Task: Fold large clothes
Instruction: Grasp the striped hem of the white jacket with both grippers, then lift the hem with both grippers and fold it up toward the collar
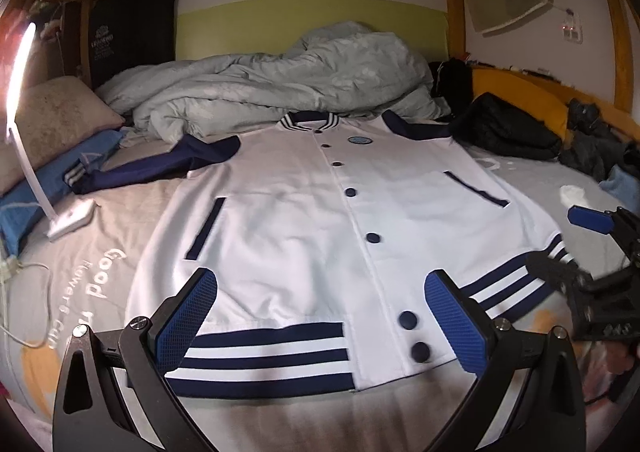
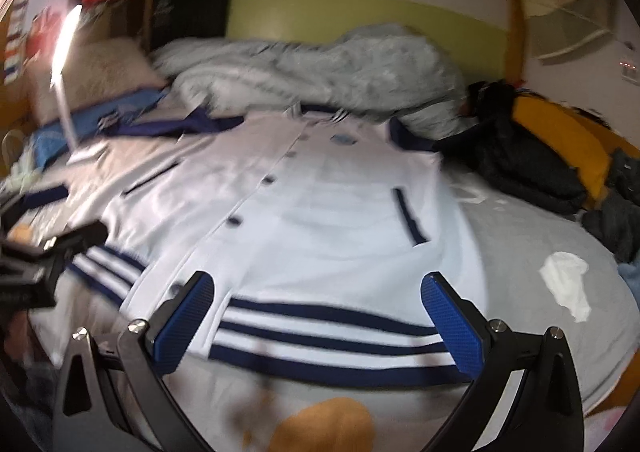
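A white varsity jacket (image 1: 304, 220) with navy sleeves, navy buttons and a navy-striped hem lies flat, front up, on the bed, collar at the far end. It also shows in the right wrist view (image 2: 320, 212). My left gripper (image 1: 320, 316) is open and empty, hovering over the left part of the striped hem. My right gripper (image 2: 320, 316) is open and empty over the right part of the hem; it also shows at the right edge of the left wrist view (image 1: 576, 244). The left navy sleeve (image 1: 160, 168) stretches out sideways.
A crumpled grey duvet (image 1: 280, 84) lies beyond the collar. A lit white desk lamp (image 1: 68, 216) stands on the grey sheet at left beside pillows (image 1: 52, 124). Dark clothes (image 1: 508, 128) are piled at the right. A white sock (image 2: 568, 284) lies on the sheet at right.
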`<state>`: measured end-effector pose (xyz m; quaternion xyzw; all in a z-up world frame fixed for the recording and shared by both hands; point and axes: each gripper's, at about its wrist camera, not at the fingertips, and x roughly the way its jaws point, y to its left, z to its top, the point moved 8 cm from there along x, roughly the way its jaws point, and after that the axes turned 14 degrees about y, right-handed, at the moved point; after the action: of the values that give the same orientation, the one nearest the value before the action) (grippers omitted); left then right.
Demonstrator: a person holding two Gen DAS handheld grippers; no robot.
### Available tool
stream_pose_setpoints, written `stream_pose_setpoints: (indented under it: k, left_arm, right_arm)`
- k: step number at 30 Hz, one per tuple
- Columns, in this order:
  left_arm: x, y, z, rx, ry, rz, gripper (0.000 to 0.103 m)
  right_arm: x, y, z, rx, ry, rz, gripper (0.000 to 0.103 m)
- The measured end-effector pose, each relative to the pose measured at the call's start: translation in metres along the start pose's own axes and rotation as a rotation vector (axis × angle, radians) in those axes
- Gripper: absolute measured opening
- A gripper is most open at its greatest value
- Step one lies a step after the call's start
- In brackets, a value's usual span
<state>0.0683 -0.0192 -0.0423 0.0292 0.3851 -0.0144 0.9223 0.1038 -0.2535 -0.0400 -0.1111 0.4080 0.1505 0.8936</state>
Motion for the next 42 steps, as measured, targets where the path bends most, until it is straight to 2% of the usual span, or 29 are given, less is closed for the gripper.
stream_pose_setpoints:
  k: [2, 7, 12, 17, 19, 21, 23, 25, 27, 29, 30, 31, 32, 33, 35, 36, 38, 42]
  left_arm:
    - [0.001, 0.003, 0.0, 0.012, 0.001, 0.037, 0.103]
    - [0.009, 0.009, -0.004, 0.023, 0.042, 0.036, 0.103]
    - [0.03, 0.001, -0.025, 0.125, 0.149, 0.042, 0.103]
    - [0.054, -0.013, -0.061, 0.243, 0.295, 0.038, 0.103]
    - [0.068, -0.017, -0.078, 0.299, 0.376, 0.07, 0.103]
    - [0.07, -0.015, -0.083, 0.279, 0.371, 0.064, 0.103]
    - [0.071, -0.006, -0.08, 0.228, 0.378, 0.066, 0.103]
    - [0.069, 0.012, -0.073, 0.178, 0.335, 0.153, 0.103]
    - [0.072, 0.036, -0.065, 0.142, 0.298, 0.289, 0.103]
    - [0.078, 0.057, -0.061, 0.085, 0.305, 0.332, 0.103]
    - [0.081, 0.067, -0.059, 0.048, 0.31, 0.331, 0.102]
    - [0.081, 0.076, -0.057, 0.016, 0.306, 0.343, 0.098]
    - [0.079, 0.083, -0.054, -0.001, 0.294, 0.371, 0.081]
    - [0.076, 0.088, -0.05, -0.006, 0.281, 0.396, 0.057]
    - [0.066, 0.096, -0.042, -0.026, 0.246, 0.396, 0.037]
    - [0.06, 0.098, -0.038, -0.047, 0.224, 0.367, 0.029]
    - [0.05, 0.098, -0.027, -0.063, 0.193, 0.331, 0.018]
    - [0.038, 0.098, 0.015, -0.031, 0.168, 0.317, 0.017]
  right_arm:
    - [0.011, 0.014, -0.008, -0.067, 0.068, 0.042, 0.103]
    - [0.035, 0.045, -0.031, -0.248, 0.173, -0.024, 0.103]
    - [0.064, 0.035, -0.049, -0.244, 0.302, -0.094, 0.103]
    - [0.068, 0.023, -0.046, -0.243, 0.3, -0.177, 0.103]
    - [0.07, 0.02, -0.044, -0.234, 0.308, -0.189, 0.103]
    - [0.072, 0.018, -0.04, -0.22, 0.307, -0.195, 0.103]
    - [0.072, 0.011, -0.035, -0.206, 0.285, -0.25, 0.103]
    - [0.072, -0.002, -0.027, -0.194, 0.254, -0.357, 0.103]
    - [0.072, -0.021, -0.023, -0.154, 0.246, -0.438, 0.103]
    - [0.072, -0.035, -0.021, -0.099, 0.253, -0.43, 0.103]
    - [0.072, -0.042, -0.02, -0.065, 0.255, -0.413, 0.094]
    - [0.071, -0.046, -0.018, -0.052, 0.254, -0.409, 0.071]
    - [0.07, -0.05, -0.017, -0.044, 0.253, -0.407, 0.057]
    - [0.068, -0.052, -0.015, -0.042, 0.25, -0.408, 0.035]
    - [0.061, -0.054, -0.009, -0.018, 0.219, -0.371, 0.027]
    - [0.057, -0.054, -0.008, -0.008, 0.202, -0.361, 0.02]
    - [0.044, -0.055, 0.003, -0.003, 0.155, -0.353, 0.016]
    - [0.037, -0.063, 0.036, 0.001, 0.139, -0.316, 0.013]
